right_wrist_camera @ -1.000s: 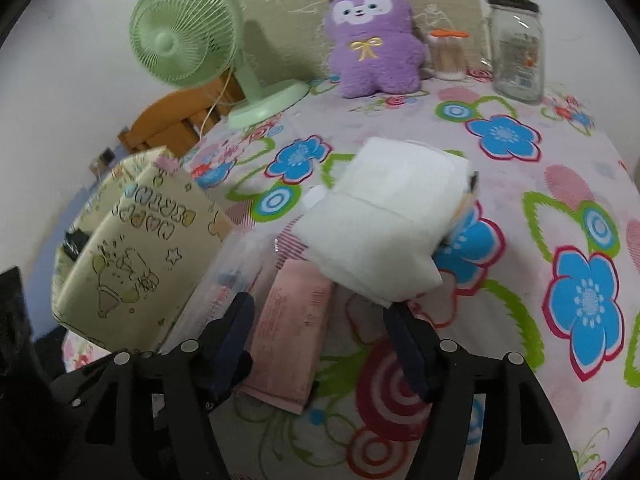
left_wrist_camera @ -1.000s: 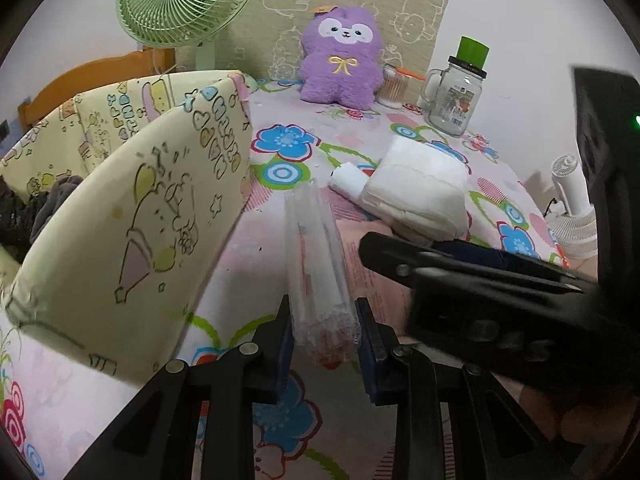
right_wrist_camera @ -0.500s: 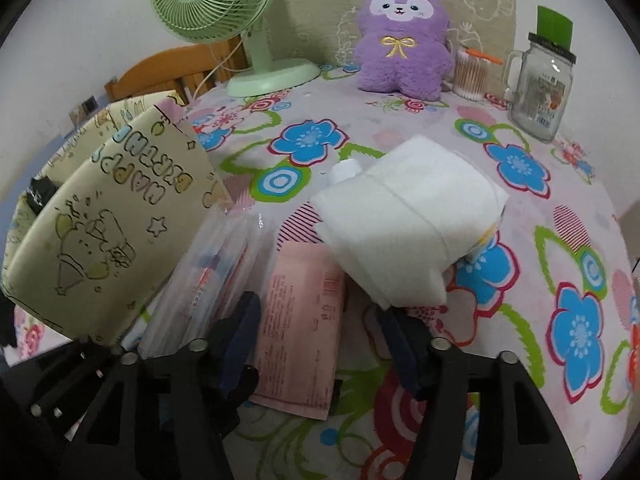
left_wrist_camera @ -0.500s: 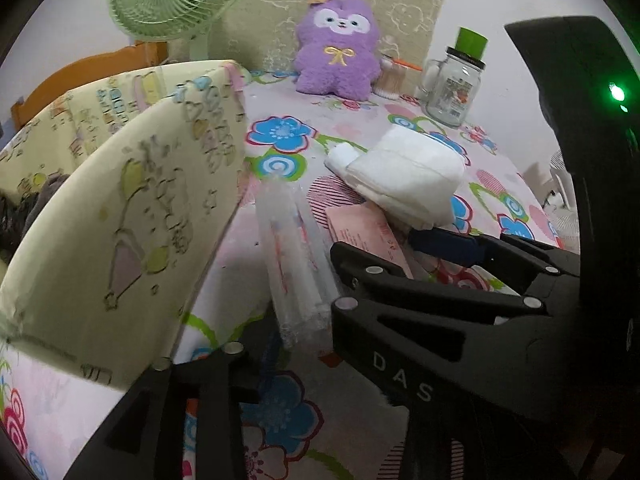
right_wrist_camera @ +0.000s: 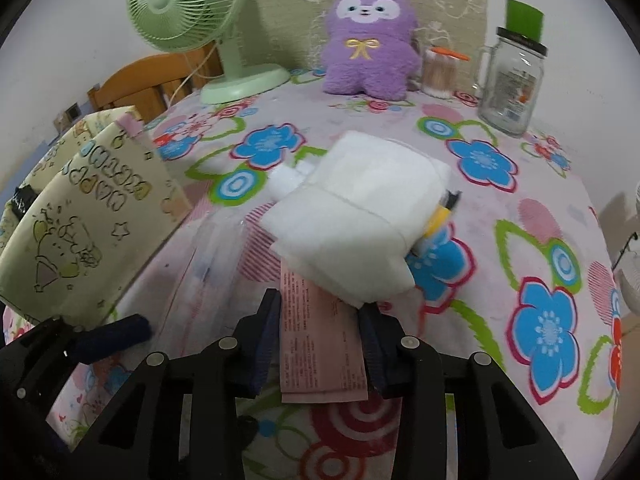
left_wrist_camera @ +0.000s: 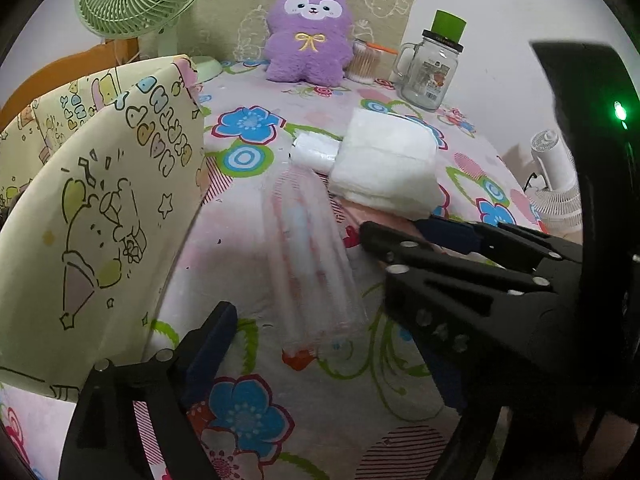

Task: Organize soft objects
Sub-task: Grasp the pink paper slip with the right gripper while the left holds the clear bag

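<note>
Right gripper (right_wrist_camera: 320,330) clamps the pink packet (right_wrist_camera: 316,344), left gripper (left_wrist_camera: 320,320) opening off the clear pack (left_wrist_camera: 310,264); white bundle (right_wrist_camera: 360,220) unsorted beside the bag (left_wrist_camera: 100,216).

A green fan (right_wrist_camera: 182,4), glass jar (right_wrist_camera: 512,80) and perhaps cotton swabs (right_wrist_camera: 438,72) stand on the floral tablecloth (right_wrist_camera: 520,208).

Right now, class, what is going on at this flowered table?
A person works two handheld grippers over soft packets. The right gripper is shut on a flat pink packet, whose far end is tucked under a white folded pad. The left gripper is opening, and the clear plastic packet lies loose between its jaws. A yellow cartoon gift bag stands beside them.
</note>
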A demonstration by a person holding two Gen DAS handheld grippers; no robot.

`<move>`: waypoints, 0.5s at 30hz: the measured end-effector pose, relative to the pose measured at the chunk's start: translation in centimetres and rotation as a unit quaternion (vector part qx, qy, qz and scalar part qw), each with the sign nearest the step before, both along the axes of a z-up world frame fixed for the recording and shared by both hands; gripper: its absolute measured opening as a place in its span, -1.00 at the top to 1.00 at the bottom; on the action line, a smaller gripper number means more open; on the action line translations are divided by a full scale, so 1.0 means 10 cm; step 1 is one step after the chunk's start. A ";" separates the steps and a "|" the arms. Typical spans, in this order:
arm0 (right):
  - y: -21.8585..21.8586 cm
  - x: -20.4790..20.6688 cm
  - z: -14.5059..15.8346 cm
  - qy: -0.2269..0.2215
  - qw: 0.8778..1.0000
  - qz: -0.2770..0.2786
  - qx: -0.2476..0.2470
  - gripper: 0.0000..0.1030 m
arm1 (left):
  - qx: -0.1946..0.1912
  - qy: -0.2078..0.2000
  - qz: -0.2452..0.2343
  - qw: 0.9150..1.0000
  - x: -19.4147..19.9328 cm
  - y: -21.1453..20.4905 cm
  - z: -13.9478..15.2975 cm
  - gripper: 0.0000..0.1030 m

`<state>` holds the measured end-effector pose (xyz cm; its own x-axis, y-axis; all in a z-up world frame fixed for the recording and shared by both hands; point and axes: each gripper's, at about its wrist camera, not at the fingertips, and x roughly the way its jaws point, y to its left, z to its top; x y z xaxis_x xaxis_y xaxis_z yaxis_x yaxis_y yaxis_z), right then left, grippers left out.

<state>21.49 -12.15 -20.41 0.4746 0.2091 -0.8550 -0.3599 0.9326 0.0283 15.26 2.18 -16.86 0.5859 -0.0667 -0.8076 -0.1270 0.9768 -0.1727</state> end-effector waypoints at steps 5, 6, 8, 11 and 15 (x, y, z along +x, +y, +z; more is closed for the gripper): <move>-0.21 0.03 0.03 -0.005 0.999 -0.033 -0.009 0.20 | -0.004 0.001 0.004 1.000 0.00 0.00 0.01 -0.77; -0.24 0.03 0.03 -0.007 0.999 -0.041 -0.014 0.20 | -0.004 0.002 0.005 1.000 0.01 0.00 0.01 -0.77; -0.32 0.05 0.04 -0.009 0.998 -0.052 -0.018 0.20 | -0.005 0.003 0.010 1.000 0.01 0.01 0.01 -0.77; -0.39 0.05 0.04 -0.008 0.998 -0.060 -0.018 0.20 | -0.008 0.005 0.027 1.000 0.06 0.05 0.01 -0.77; -0.44 0.05 0.05 -0.007 0.998 -0.067 -0.015 0.20 | 0.019 0.009 0.046 0.999 0.11 0.00 -0.01 -0.76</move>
